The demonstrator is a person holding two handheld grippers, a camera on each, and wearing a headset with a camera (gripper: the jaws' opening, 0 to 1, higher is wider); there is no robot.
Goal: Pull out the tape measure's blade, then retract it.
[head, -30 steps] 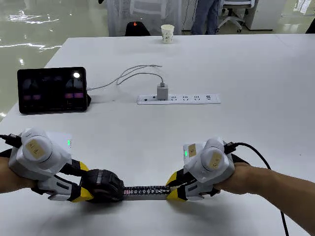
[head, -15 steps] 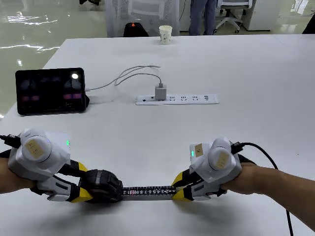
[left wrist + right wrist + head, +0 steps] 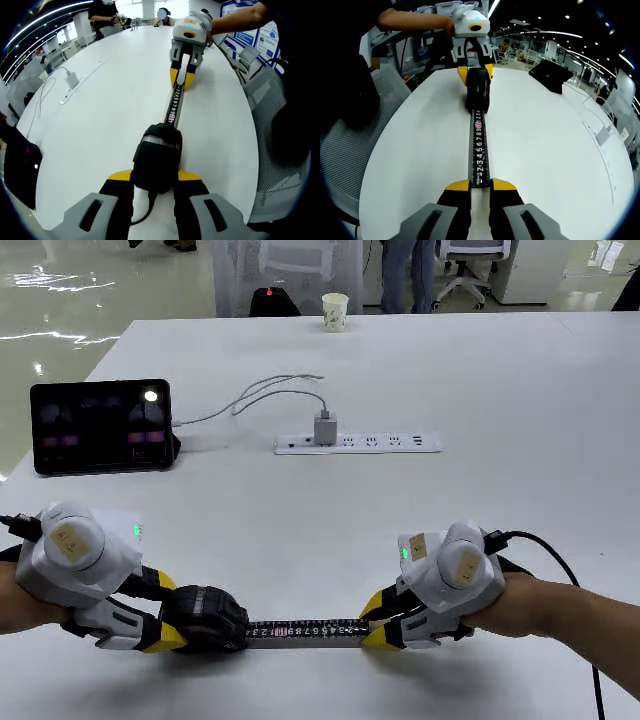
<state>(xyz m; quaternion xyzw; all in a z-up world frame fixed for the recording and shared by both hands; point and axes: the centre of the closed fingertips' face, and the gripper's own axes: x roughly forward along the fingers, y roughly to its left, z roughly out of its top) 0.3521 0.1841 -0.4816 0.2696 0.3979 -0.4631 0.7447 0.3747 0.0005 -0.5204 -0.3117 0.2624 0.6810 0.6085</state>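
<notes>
Tape measure [image 3: 157,155] clamped in the left claw [image 3: 156,176] as anchor at the desk's [image 3: 300,530] near edge, the right claw [image 3: 480,186] pinching its blade [image 3: 479,150] by the tip to pull.

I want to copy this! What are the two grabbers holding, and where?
The left gripper clamps the tape measure by its case's sides; the right gripper pinches the blade by its tip.
</notes>
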